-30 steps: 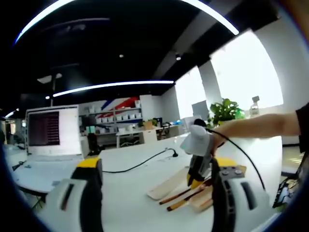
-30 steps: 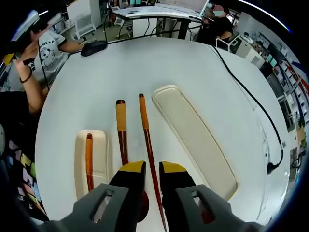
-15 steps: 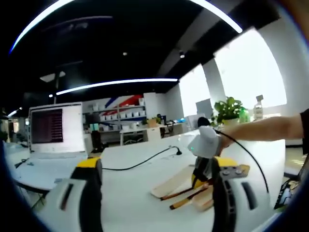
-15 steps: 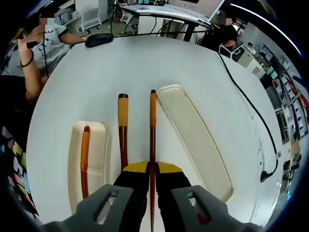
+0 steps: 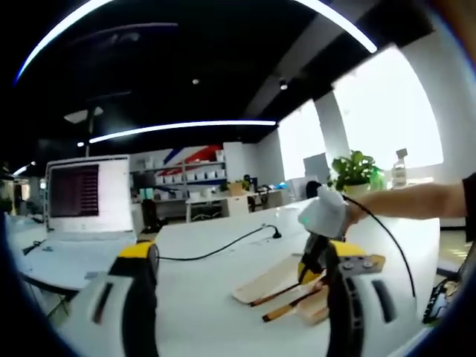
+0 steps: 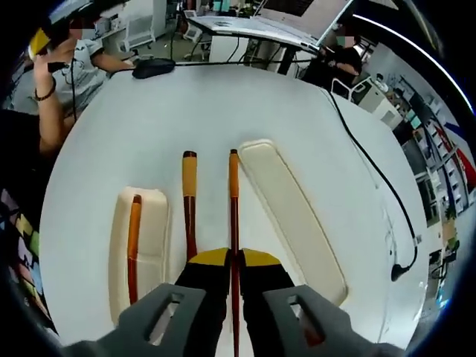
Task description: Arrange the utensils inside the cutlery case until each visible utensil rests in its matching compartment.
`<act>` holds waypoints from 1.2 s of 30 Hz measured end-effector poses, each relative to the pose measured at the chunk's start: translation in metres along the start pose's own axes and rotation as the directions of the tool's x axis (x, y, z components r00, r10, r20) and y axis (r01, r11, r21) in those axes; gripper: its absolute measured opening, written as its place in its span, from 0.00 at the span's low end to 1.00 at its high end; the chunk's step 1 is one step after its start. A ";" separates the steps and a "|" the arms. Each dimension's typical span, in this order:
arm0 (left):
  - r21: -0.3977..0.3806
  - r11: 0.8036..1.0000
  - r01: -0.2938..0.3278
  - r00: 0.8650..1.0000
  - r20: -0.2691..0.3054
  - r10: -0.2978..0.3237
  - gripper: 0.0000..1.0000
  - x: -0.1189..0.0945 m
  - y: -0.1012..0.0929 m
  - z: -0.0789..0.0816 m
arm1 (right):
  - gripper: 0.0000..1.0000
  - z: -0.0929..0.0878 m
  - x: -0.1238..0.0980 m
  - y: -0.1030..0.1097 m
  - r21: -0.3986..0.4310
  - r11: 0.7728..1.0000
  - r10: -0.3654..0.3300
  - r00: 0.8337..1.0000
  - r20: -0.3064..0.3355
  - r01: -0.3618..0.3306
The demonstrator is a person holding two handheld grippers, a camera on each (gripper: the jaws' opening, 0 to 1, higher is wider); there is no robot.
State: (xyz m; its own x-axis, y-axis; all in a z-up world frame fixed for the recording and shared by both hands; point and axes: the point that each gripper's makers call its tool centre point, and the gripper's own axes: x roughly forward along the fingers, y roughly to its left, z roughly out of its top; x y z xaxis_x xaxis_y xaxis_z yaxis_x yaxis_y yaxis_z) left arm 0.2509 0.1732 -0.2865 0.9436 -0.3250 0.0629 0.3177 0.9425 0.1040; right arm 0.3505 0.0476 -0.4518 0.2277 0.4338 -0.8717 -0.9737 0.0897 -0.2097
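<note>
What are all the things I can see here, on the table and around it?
Long tray: one, cream, on the white table, right of the utensils.
Short tray: one, cream, left side of the table.
Utensil in short tray: one, orange and dark red handle.
Utensil on bare table: one, orange and dark red, between the trays.
Thin utensil: one, orange and dark red, held between the right gripper's jaws.
Black cable: one, across the table's far side.
Monitor: one, lit, behind the table.
Plant: one, green, by the window.
Right gripper: yellow-tipped, shut on the thin utensil.
Left gripper: yellow-tipped, jaws apart.
</note>
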 end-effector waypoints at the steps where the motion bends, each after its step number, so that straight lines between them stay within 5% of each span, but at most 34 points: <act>1: 0.001 1.000 0.000 1.000 0.001 0.000 1.00 0.000 -0.002 0.000 | 0.03 0.000 -0.003 0.001 -0.004 1.000 -0.001 1.000 0.000 0.001; 15: -0.013 1.000 0.003 1.000 0.002 -0.003 1.00 -0.003 0.020 0.003 | 0.02 0.007 -0.048 0.007 -0.003 0.998 -0.064 0.995 0.073 0.064; 36: -0.003 1.000 0.019 1.000 -0.021 -0.019 1.00 -0.001 0.022 0.007 | 0.03 -0.026 -0.071 0.071 -0.016 0.999 -0.039 0.984 0.173 0.043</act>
State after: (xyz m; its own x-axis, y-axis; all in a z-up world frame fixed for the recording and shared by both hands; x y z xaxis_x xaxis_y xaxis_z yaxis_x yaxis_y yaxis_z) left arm 0.2565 0.1938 -0.2778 0.9393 -0.3409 0.0397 0.3355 0.9365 0.1021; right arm 0.2657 -0.0002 -0.4167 0.2601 0.5788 -0.7729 -0.9627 0.0937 -0.2538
